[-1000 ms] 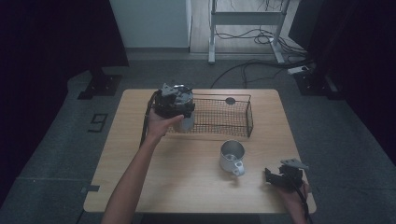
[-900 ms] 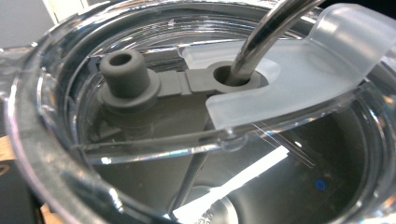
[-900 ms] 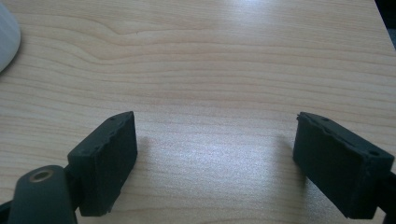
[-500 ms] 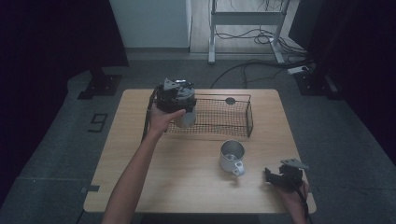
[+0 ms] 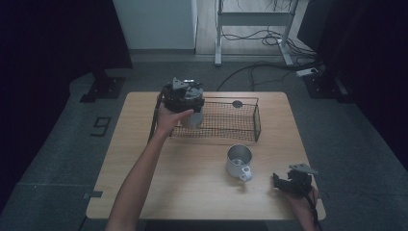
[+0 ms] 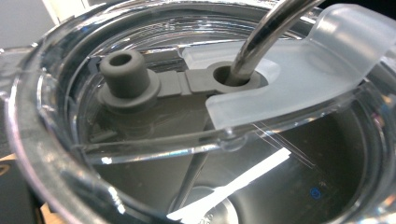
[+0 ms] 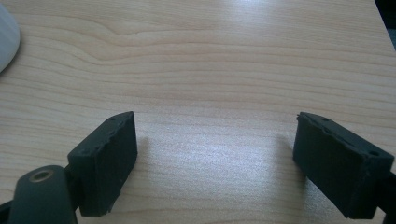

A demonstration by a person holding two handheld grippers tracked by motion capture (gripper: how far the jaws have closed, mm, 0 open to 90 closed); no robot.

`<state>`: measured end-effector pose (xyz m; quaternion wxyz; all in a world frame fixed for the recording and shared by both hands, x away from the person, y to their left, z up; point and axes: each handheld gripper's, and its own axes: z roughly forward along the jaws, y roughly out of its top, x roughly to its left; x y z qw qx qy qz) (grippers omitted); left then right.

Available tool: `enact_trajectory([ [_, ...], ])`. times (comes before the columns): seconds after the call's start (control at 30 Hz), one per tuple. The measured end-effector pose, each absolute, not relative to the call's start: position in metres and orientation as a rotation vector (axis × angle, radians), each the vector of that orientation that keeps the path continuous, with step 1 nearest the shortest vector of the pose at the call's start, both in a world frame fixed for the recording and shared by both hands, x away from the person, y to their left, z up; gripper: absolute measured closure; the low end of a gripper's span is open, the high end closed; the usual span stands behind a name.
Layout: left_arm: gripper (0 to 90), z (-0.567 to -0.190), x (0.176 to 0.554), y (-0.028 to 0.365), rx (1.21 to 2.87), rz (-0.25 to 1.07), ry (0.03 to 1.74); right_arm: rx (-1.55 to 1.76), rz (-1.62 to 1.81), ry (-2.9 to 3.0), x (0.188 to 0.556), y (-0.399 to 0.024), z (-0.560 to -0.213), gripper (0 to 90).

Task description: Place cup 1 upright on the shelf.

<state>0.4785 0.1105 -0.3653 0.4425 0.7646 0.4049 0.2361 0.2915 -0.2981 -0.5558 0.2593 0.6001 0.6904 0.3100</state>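
**Tumbler poised at the basket's left end**

We start on the left. The left gripper (image 5: 185,96) hangs over the 9 o'clock end of the wire basket (image 5: 257,122), which lies across the 12 o'clock side of the table (image 5: 159,192). Right beneath it is the tumbler (image 5: 193,118), upright at that end of the basket. Whether its base is already on the wire floor we can't make out.

In the left gripper view we are looking straight down onto the clear lid (image 6: 289,70), with the metal straw (image 6: 261,37) rising toward 1 o'clock and a grey plug (image 6: 125,70) at 10 o'clock. The jaws are hidden, so we can't tell whether they are clamped on the tumbler or standing off it.

Our advice for this step: keep the tumbler plumb, lower it slowly until the base rests flat on the mesh, and clear the near wall. Let go only once it stands by itself, then lift straight up so the straw isn't snagged.

Moving right, a metal mug (image 5: 239,161) stands at 5 o'clock from the basket, well apart from it. At the table's 4 o'clock corner the right gripper (image 5: 288,183) rests with its jaws wide and nothing but bare wood between them.
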Motion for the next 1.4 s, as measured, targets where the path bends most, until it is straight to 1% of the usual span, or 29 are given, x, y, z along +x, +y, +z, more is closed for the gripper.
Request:
enact_trajectory([
  [0.7,4.2,-0.370,0.499,0.104,1.904,0.589,1.025,1.626,0.840,1.870,0.291,-0.298,-0.556,13.6],
  [1.1,4.2,-0.386,0.514,0.092,1.920,0.593,1.047,1.625,0.840,1.870,0.292,-0.298,-0.556,13.6],
  [1.4,4.2,-0.394,0.521,0.091,1.926,0.601,1.074,1.626,0.840,1.870,0.292,-0.298,-0.556,13.7],
])
